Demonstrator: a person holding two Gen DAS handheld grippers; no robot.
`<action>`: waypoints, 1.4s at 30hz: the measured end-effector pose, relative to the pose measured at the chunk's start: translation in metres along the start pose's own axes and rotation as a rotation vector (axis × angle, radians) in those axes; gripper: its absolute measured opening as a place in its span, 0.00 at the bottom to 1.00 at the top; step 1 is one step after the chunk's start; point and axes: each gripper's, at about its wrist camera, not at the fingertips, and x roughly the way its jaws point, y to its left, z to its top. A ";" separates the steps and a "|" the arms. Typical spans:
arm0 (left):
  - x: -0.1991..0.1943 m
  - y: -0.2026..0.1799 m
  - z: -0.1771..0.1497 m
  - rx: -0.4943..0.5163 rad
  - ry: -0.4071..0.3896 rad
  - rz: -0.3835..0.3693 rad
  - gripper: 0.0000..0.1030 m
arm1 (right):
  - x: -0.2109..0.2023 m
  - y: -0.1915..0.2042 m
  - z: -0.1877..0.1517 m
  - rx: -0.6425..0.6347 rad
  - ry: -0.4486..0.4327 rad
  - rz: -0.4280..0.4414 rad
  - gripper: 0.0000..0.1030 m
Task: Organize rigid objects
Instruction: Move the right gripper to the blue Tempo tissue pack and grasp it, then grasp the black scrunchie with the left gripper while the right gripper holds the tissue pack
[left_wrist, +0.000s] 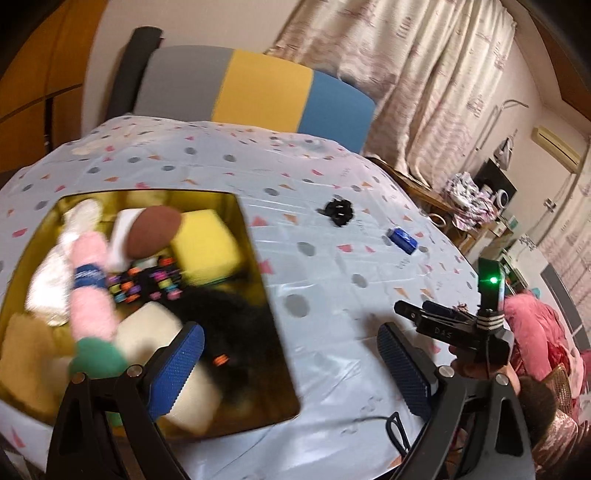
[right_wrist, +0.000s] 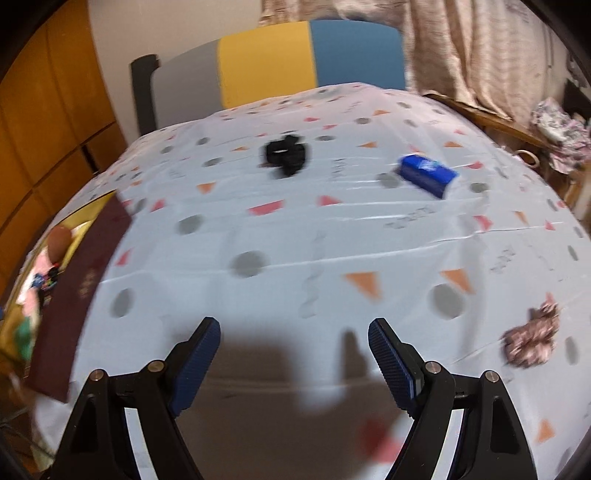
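Note:
A small black rigid object (left_wrist: 338, 211) (right_wrist: 288, 155) and a small blue box (left_wrist: 402, 240) (right_wrist: 428, 175) lie apart on the patterned tablecloth (right_wrist: 295, 229). A gold-lined box (left_wrist: 255, 236) holds soft toys, a yellow block and a black item with coloured beads. My left gripper (left_wrist: 291, 338) hovers open over the box's right edge with nothing between its fingers. My right gripper (right_wrist: 293, 328) is open and empty above bare cloth, short of the black object. It also shows in the left wrist view as the right gripper (left_wrist: 410, 312).
A pink floral fabric piece (right_wrist: 532, 339) lies on the cloth at the right. The box's maroon outer wall (right_wrist: 85, 266) stands at the left. A grey, yellow and blue chair back (right_wrist: 280, 59) rises behind the table. Curtains and cluttered shelves fill the right.

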 end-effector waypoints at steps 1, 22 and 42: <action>0.004 -0.006 0.002 0.012 0.004 -0.005 0.93 | 0.002 -0.008 0.003 0.006 0.000 -0.011 0.81; 0.054 -0.035 0.019 0.042 0.095 0.009 0.93 | 0.102 -0.141 0.163 0.015 0.030 -0.227 0.93; 0.090 -0.063 0.050 0.067 0.126 -0.025 0.94 | 0.105 -0.092 0.127 0.112 0.107 -0.003 0.52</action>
